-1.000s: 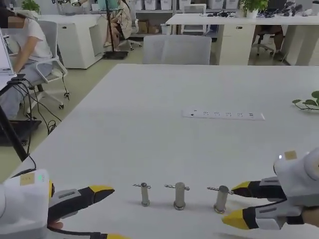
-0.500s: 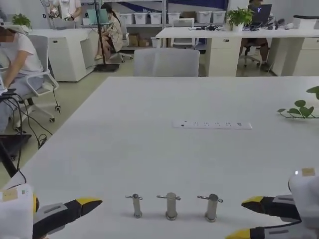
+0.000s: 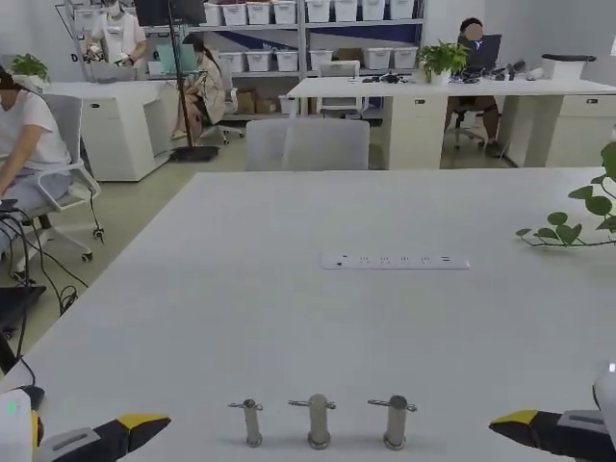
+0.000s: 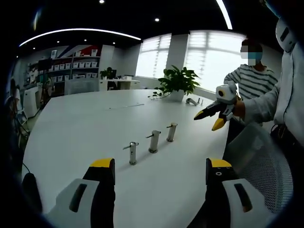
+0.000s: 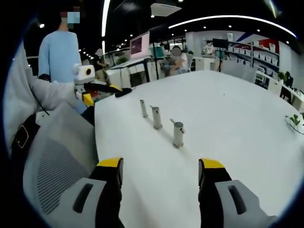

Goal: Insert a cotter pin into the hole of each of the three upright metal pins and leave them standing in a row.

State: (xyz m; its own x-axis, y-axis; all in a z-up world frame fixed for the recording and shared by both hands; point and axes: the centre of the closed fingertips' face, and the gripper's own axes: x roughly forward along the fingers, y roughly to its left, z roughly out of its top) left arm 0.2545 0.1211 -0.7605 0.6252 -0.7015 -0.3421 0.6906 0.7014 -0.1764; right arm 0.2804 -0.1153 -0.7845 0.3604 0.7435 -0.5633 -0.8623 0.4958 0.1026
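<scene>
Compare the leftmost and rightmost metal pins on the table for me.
The leftmost metal pin is slimmer and looks slightly shorter than the rightmost metal pin. The leftmost stands nearest the left gripper, the rightmost nearest the right gripper. Both stand upright with a cotter pin through the top.

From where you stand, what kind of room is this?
Probably an open-plan office or lab: white desks, shelves of storage bins, and a power strip on the big table.

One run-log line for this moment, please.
pins: three upright in row | cotter pins: one through each | left claw: open, empty | right claw: open, empty | status: looks complete
</scene>
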